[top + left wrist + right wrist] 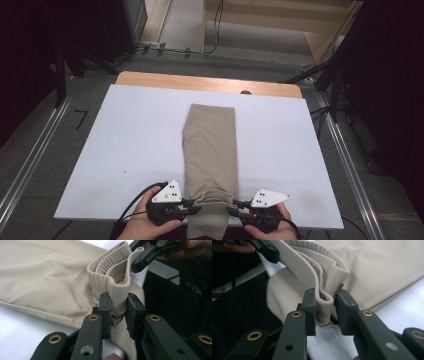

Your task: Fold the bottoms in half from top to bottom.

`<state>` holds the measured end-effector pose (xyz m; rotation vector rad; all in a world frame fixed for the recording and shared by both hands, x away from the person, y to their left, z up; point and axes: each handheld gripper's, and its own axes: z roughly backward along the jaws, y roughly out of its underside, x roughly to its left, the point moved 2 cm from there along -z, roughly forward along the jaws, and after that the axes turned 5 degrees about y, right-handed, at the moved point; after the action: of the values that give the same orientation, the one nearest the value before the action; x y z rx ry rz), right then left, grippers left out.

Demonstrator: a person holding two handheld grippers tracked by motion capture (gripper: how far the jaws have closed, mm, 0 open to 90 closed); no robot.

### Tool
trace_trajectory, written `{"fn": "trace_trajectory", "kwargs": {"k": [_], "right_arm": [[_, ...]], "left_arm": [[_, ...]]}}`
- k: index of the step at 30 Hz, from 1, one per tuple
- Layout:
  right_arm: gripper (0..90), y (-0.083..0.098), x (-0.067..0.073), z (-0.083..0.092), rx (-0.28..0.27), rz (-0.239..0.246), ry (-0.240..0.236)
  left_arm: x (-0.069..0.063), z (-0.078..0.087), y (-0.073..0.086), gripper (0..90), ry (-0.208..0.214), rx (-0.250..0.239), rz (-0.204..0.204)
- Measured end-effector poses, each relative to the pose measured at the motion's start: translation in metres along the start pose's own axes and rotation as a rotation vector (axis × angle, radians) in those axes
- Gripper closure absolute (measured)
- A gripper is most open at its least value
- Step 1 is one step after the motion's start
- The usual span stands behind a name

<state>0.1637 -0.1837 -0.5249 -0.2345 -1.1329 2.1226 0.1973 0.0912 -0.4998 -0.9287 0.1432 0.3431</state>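
Folding looks partway done. In the high view the beige garment (210,150) lies as a long narrow strip down the middle of the white tabletop (130,145), its far end short of the tabletop's far edge and its near end hanging over the near edge. That narrow shape suggests the lengthwise folds are already made. The left tool (192,206) and right tool (234,206) sit at the two near corners of the garment, at the ribbed band, which bunches up between them.

In the left gripper view the left tool (117,310) has its jaws nearly closed, pinching a fold of the ribbed band, the pads pressing the cloth. The right tool (140,261) grips the band's other corner farther off.

In the right gripper view the right tool (324,307) likewise clamps a doubled fold of the band between narrow-set jaws.

What seems left: carrying the near end up over the garment toward its far end, then flattening the result.
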Motion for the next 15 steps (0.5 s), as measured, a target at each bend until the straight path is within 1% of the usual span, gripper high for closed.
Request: {"fn": "trace_trajectory", "kwargs": {"k": [3,5,6,7,9,10,11,12,13,15], "right_arm": [[67.8,0.003,0.007,0.002,0.009,0.006,-0.012],[65.4,0.005,0.01,0.001,0.02,0.011,-0.013],[62.2,0.005,0.01,0.001,0.027,0.014,-0.007],[57.7,0.004,0.009,0.001,0.027,0.01,0.0],[49.8,0.003,0.006,0.001,0.026,-0.011,0.02],[45.6,0.003,0.004,0.001,0.031,-0.024,0.036],[43.7,0.002,0.003,0.001,0.03,-0.027,0.05],[40.9,0.001,0.001,0.002,0.027,-0.031,0.068],[37.8,0.0,-0.001,0.003,0.024,-0.034,0.073],[33.7,-0.004,-0.004,0.006,0.005,-0.042,0.074]], "left_arm": [[-0.002,0.002,0.005,76.3,0.006,0.018,0.008],[-0.001,0.001,0.008,73.4,0.004,0.034,0.019],[0.001,0.001,0.008,70.5,0.002,0.041,0.028],[0.003,0.002,0.008,67.9,0.01,0.035,0.038],[0.007,0.004,0.007,61.0,0.006,0.012,0.067],[0.008,0.005,0.007,57.2,-0.004,0.006,0.073],[0.011,0.006,0.006,54.0,-0.021,-0.007,0.082],[0.013,0.007,0.005,49.7,-0.028,-0.011,0.086],[0.016,0.008,0.004,46.3,-0.033,-0.019,0.089],[0.022,0.01,0.001,35.9,-0.053,-0.025,0.098]]}}
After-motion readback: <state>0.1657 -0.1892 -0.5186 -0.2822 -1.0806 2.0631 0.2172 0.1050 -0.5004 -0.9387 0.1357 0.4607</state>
